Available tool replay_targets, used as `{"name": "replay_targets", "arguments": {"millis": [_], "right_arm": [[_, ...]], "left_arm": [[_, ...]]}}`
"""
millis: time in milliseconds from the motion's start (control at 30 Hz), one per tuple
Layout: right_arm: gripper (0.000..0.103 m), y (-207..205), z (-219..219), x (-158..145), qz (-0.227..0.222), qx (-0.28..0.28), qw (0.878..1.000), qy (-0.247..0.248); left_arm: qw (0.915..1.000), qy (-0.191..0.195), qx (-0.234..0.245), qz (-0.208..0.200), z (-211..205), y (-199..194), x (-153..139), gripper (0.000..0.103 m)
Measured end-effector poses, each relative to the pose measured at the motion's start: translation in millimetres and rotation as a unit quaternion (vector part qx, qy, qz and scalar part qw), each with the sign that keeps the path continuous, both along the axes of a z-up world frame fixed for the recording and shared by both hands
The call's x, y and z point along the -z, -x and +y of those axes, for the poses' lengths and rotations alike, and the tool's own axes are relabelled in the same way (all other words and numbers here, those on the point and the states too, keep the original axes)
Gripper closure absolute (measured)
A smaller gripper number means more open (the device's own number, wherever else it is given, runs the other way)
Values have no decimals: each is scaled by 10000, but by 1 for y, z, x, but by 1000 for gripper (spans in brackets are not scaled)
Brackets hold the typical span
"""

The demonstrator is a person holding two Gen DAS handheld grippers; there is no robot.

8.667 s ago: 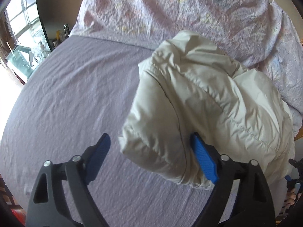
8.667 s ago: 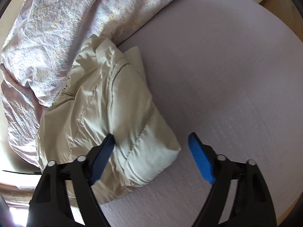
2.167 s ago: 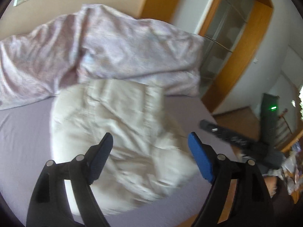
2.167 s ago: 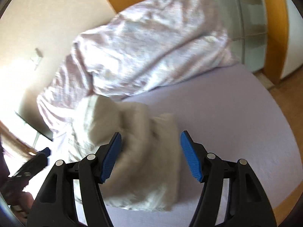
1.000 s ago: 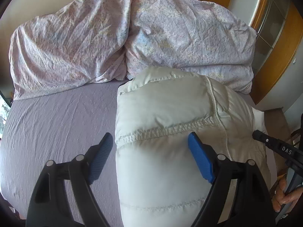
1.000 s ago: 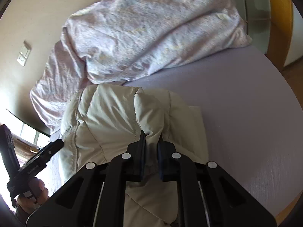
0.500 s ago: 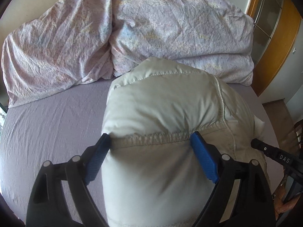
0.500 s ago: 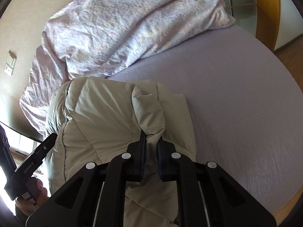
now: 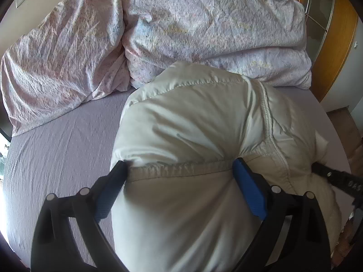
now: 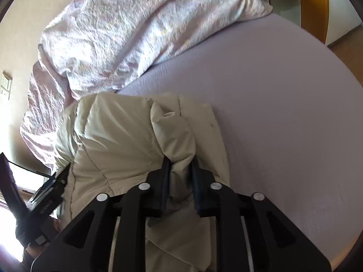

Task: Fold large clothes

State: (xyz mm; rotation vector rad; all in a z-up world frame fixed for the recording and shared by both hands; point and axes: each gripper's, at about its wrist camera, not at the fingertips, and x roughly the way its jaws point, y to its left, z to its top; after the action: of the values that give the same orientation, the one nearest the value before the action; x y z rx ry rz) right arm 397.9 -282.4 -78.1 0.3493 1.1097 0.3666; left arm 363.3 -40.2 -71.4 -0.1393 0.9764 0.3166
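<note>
A cream puffy jacket lies folded in a thick bundle on the lilac bed sheet. My left gripper is open, its blue-padded jaws spread wide around the bundle's stitched hem and pressed against it. In the right wrist view the same jacket fills the lower left. My right gripper is shut on a raised fold of the jacket, pinching it between both jaws.
A crumpled pink floral duvet is heaped along the head of the bed, just behind the jacket; it also shows in the right wrist view. A wooden door frame stands at the right. The sheet spreads right of the jacket.
My left gripper has moved forward onto the bundle, so the hem now sits between its open jaws. My right gripper has stayed shut on the fold.
</note>
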Motion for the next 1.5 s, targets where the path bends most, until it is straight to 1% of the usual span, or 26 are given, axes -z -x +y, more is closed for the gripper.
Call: {"name": "replay_targets", "arguments": {"millis": [33,67,167,200,300,433,500,600,700,767,867,900,933,1067,1233,1500], "right_arm": [[65,1,-2,-5,-68,66,9999,131],[60,2,-5,-9,-137,123,9996,207],[60,7,-11,-32,-593,253,9975,291],[60,10,-9,-42,-829,226,9957,348],[60,13,10,-64,-1293,-74,9905,466],[60,8,46,-74,-1562,-569,9837,684],[60,1,60,-69,-1529,-653,9828,808],[60,-12,71,-54,-1353,-609,9842,961],[61,-14,69,-36,-1224,-567,9849,1086],[61,-12,71,-27,-1260,-578,9833,1181],[60,-7,81,-14,-1496,-703,9745,1520],[60,-5,83,-13,-1549,-722,9728,1566],[60,-4,84,-10,-1595,-730,9717,1582],[59,-4,80,1,-1636,-684,9737,1430],[59,-6,79,9,-1613,-715,9753,1330],[58,-1,81,13,-1708,-739,9720,1433]], "left_arm": [[10000,-32,8,17,0,0,2,9],[10000,-46,11,25,0,-1,3,9],[10000,-86,6,30,-1,-1,5,9],[9999,-101,6,29,-2,-1,5,9],[9999,-141,1,23,-3,-2,6,9],[9999,-149,6,11,-1,-2,6,9],[9999,-135,8,2,-2,-2,6,9],[9999,-99,12,-40,-1,-2,6,8],[10000,-29,12,-76,2,-1,6,7],[10000,35,6,-93,4,-1,6,6],[9999,125,-23,-117,8,-2,8,4],[9998,157,-39,-137,9,-3,8,3],[9997,173,-53,-149,10,-3,9,2],[9997,90,-52,-200,9,-4,10,2],[9996,11,-28,-273,9,-5,14,2],[9989,-149,-34,-437,7,-2,18,2]]}}
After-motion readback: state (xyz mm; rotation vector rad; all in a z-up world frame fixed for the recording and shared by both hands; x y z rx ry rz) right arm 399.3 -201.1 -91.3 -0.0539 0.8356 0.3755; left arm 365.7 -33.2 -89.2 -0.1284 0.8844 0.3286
